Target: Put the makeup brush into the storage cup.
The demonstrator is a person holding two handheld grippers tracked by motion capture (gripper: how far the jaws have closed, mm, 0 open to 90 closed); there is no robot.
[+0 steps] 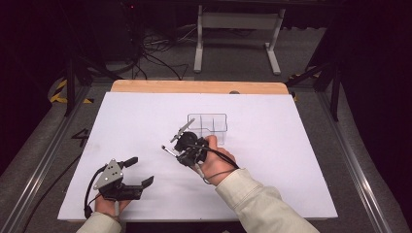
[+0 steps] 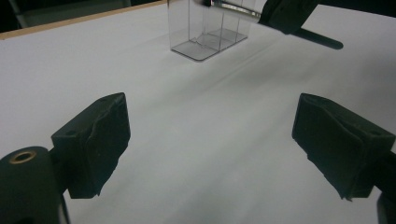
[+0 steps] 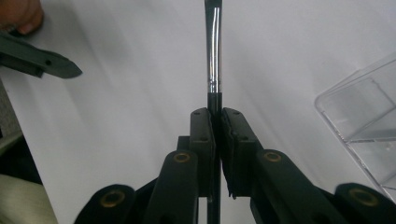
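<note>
Right tool [image 3: 217,116], brush [image 3: 213,56] near clear organizer [image 3: 364,126]

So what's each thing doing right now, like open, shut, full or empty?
Left gripper: open, nothing between its jaws, low over the table.
Right gripper: shut on the brush.
Brush: held by its handle, lifted off the table.
Clear box: upright, compartments empty.

Camera setup: one overhead, one on each gripper.
High view looks forward and down over the table [image 1: 272,160]; both gripper views sit close behind their own jaws, and all three share the clear box [image 1: 208,124] ahead.
</note>
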